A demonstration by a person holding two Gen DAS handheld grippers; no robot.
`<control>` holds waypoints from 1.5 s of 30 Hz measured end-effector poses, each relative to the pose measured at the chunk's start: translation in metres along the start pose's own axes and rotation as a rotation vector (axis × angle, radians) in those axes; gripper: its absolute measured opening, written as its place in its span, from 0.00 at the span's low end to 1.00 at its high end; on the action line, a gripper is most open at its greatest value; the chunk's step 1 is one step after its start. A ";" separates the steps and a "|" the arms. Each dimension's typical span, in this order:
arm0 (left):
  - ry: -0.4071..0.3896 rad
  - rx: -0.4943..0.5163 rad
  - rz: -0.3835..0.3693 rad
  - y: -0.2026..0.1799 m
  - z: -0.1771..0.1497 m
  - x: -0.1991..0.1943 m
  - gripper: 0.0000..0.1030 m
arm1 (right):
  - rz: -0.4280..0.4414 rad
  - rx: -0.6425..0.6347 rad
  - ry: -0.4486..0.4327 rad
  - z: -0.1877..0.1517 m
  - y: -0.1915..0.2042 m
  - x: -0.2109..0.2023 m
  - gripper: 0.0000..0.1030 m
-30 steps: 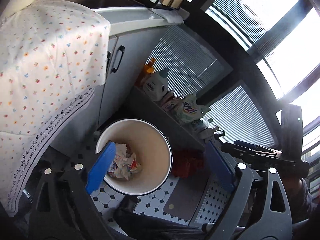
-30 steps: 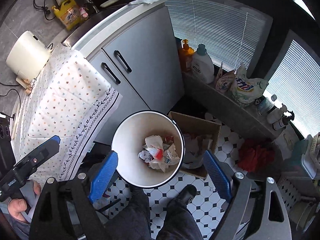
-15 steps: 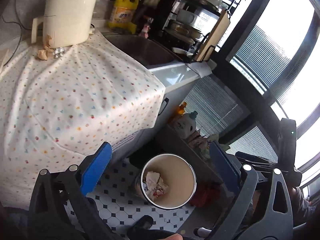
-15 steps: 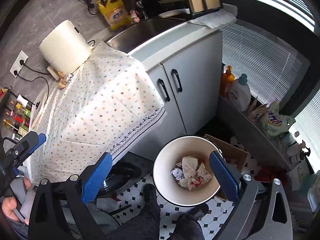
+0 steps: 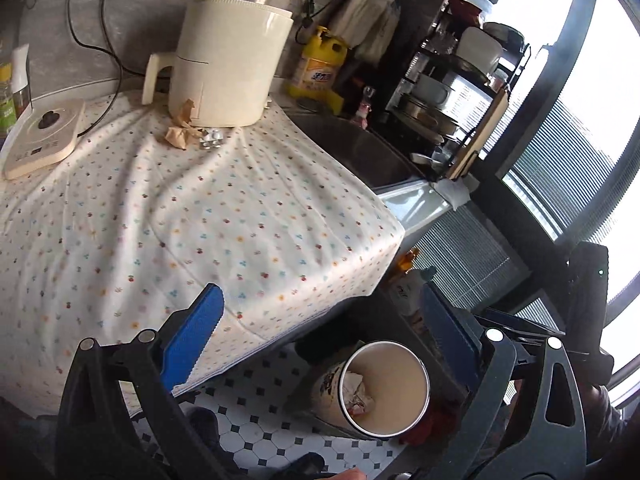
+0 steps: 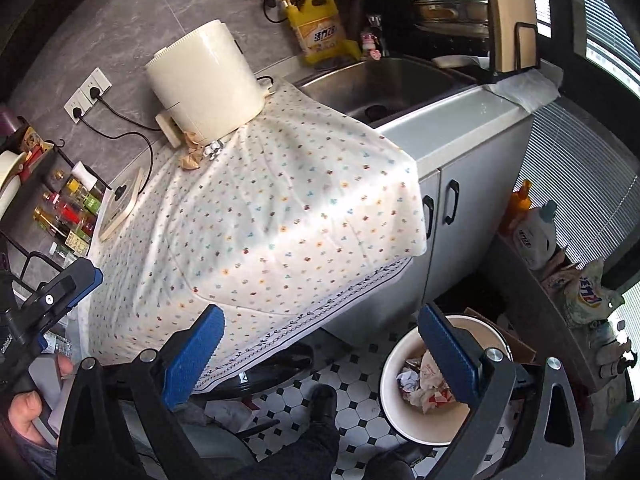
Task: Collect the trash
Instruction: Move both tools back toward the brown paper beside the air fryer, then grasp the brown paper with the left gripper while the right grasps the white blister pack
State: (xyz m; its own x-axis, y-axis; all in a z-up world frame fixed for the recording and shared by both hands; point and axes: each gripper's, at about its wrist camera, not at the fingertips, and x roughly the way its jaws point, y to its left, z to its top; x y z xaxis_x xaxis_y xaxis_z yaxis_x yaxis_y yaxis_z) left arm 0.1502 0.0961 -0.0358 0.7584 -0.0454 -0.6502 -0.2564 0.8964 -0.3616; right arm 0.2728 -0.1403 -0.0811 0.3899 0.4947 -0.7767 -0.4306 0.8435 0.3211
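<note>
Right gripper (image 6: 320,348) is hanging empty, jaws wide, beside the trash bin (image 6: 390,396). Crumpled brown paper (image 6: 191,156) is lying well above the bin, on the tablecloth (image 6: 280,216).

A flowered tablecloth (image 5: 192,216) is covering the counter. A cream appliance (image 5: 228,60), crumpled brown paper (image 5: 182,134) and foil scraps (image 5: 211,139) are resting on it.

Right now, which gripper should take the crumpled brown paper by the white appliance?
Probably left. The left gripper is open and empty over the cloth, with the brown paper nearly straight ahead. The right gripper, also open, sits nearer the trash bin, beyond the cloth's corner.
</note>
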 end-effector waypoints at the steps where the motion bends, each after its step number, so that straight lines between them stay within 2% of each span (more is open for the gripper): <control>1: -0.006 -0.005 0.006 0.006 0.003 -0.002 0.94 | 0.003 -0.006 -0.002 0.002 0.006 0.003 0.92; 11: -0.085 -0.061 0.030 0.075 0.034 -0.006 0.94 | -0.006 -0.070 -0.066 0.037 0.074 0.037 0.92; 19: -0.091 -0.097 0.012 0.131 0.075 0.023 0.94 | -0.015 -0.067 -0.111 0.066 0.113 0.062 0.92; 28: -0.066 -0.047 -0.009 0.174 0.125 0.067 0.93 | -0.032 0.023 -0.137 0.095 0.130 0.100 0.92; 35: -0.041 -0.035 -0.033 0.198 0.158 0.107 0.86 | -0.076 0.049 -0.139 0.120 0.138 0.120 0.92; 42: 0.028 -0.024 -0.028 0.217 0.177 0.159 0.75 | -0.102 0.056 -0.142 0.142 0.147 0.142 0.92; 45: 0.059 -0.032 -0.016 0.228 0.183 0.180 0.73 | -0.112 0.057 -0.144 0.150 0.151 0.158 0.92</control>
State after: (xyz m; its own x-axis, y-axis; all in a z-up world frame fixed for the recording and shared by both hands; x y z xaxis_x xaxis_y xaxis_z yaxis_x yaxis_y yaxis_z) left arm 0.3376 0.3732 -0.1131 0.7263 -0.0859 -0.6819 -0.2644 0.8809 -0.3926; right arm 0.3914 0.0964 -0.0737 0.5475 0.4183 -0.7248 -0.3323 0.9036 0.2704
